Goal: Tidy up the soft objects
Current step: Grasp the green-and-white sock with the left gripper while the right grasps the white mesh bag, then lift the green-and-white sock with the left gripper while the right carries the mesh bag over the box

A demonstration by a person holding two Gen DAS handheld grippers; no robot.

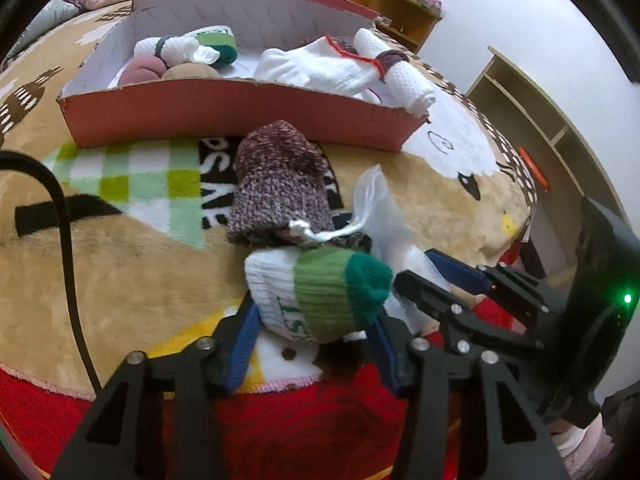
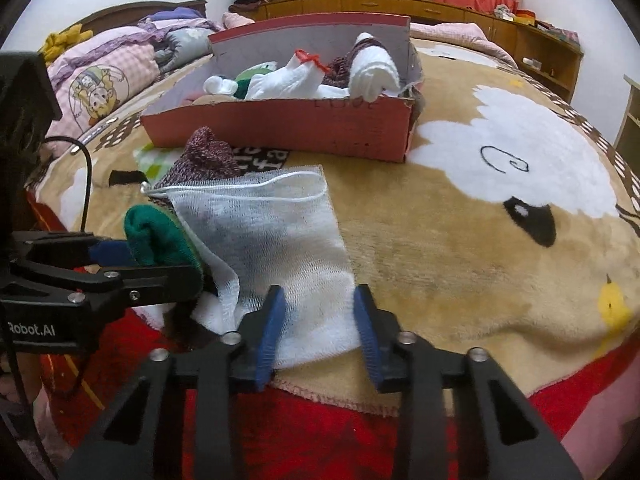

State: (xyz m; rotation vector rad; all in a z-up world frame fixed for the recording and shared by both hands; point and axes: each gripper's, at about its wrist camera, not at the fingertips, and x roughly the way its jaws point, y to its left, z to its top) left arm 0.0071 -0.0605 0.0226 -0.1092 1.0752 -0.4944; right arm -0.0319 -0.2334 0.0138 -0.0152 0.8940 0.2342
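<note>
A rolled white sock with green bands [image 1: 320, 296] lies on the patterned blanket, and my left gripper [image 1: 312, 344] is shut on it, blue pads pressing both sides. In the right wrist view the sock's green end [image 2: 156, 236] shows in that left gripper [image 2: 160, 260]. A white mesh drawstring bag [image 2: 272, 232] lies flat beside the sock. My right gripper [image 2: 320, 332] is shut on its near end; the left wrist view shows the right gripper [image 1: 416, 270] on white cloth. A purple knit piece [image 1: 280, 184] lies just beyond. The red cardboard box [image 1: 240, 116] behind holds several rolled socks and white cloths.
A black cable [image 1: 64, 240] curves down the left. The blanket's near edge meets a red cover [image 1: 320, 420]. A wooden shelf unit [image 1: 540, 120] stands at the right, bedding [image 2: 112, 72] is piled at the far left, and low cabinets [image 2: 400, 4] line the wall.
</note>
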